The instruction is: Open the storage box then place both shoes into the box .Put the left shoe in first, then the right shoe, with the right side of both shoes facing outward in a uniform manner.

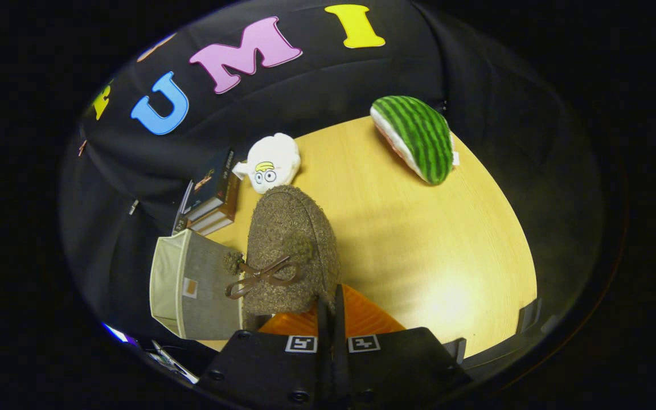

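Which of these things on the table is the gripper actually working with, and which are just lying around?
Part of the job:
- fuzzy brown slipper with a bow, pinched by the gripper
- beige fabric storage box

Just lying about:
- striped green watermelon plush
- white plush toy with round eyes
- stack of books
- wooden table

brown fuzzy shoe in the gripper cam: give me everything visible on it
The shoe is brown with a fuzzy, boucle-like upper, a rounded toe pointing away, and a thin brown bow with pompoms. It sits just ahead of the hand-held gripper, whose fingers are closed at its heel edge, beside the grey storage box.
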`<state>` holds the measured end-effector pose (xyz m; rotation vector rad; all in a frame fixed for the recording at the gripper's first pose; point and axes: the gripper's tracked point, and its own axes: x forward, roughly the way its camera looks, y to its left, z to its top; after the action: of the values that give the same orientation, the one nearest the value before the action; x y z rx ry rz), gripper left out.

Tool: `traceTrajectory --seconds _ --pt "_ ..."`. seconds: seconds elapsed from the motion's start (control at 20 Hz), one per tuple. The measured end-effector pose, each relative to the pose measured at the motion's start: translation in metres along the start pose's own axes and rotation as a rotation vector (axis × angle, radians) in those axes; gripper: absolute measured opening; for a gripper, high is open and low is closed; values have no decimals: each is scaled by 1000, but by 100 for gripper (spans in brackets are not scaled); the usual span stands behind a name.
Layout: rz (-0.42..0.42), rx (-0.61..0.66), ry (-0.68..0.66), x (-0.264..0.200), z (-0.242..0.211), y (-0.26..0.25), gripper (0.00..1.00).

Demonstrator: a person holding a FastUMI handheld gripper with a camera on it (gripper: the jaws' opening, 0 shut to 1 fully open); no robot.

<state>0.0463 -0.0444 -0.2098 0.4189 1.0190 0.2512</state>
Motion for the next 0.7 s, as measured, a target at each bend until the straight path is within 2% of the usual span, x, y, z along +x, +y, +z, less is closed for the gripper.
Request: traceTrajectory --seconds 0.4,0.7 --pt "82 -20 -72 -27 10 122 5" --pt "172 66 -86 -24 -6 202 5"
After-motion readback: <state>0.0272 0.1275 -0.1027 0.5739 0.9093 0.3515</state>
